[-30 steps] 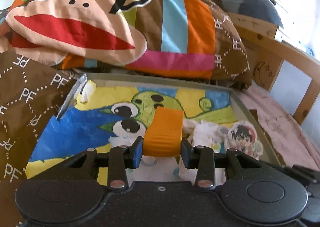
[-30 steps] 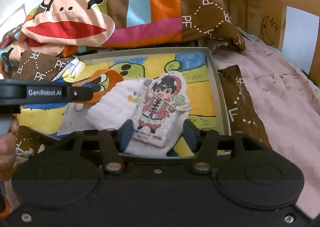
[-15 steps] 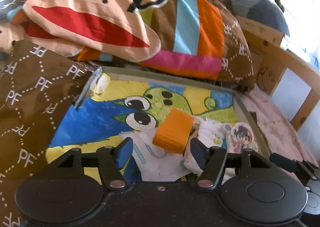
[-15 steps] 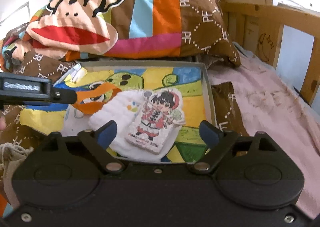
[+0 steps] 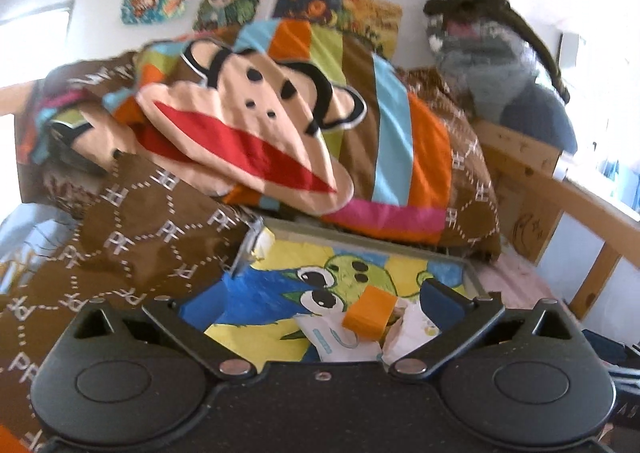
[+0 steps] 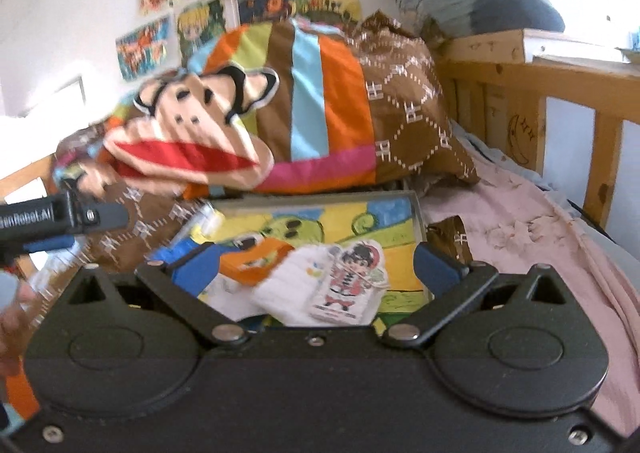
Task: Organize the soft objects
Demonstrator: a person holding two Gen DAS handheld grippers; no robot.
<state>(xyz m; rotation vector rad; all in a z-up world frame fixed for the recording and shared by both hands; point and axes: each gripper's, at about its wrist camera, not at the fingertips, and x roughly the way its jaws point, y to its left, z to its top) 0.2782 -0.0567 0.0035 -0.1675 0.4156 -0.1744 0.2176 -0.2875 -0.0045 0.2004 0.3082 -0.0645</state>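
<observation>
An orange soft item [image 5: 368,315] lies in a shallow grey tray [image 5: 360,239] with a bright cartoon lining; it also shows in the right wrist view [image 6: 256,259]. Next to it lies a white cloth [image 6: 292,285] with a cartoon-figure card [image 6: 348,281] on top. My left gripper [image 5: 308,303] is open and empty, pulled back above the tray. My right gripper [image 6: 316,267] is open and empty, above the card and cloth. The tray [image 6: 418,213] rests on the bed.
A monkey-face quilt [image 5: 248,133] is heaped behind the tray, its brown part [image 5: 140,233] over the tray's left edge. A wooden bed rail [image 6: 560,93] runs on the right, with pink bedding [image 6: 540,233] beside it. Grey clothes [image 5: 500,65] sit on the headboard. Posters [image 5: 224,1] cover the wall.
Both grippers opened, letting go of the orange item and the card with cloth, which stay in the tray. Both then drew back and tilted up, bringing the wall into view.
</observation>
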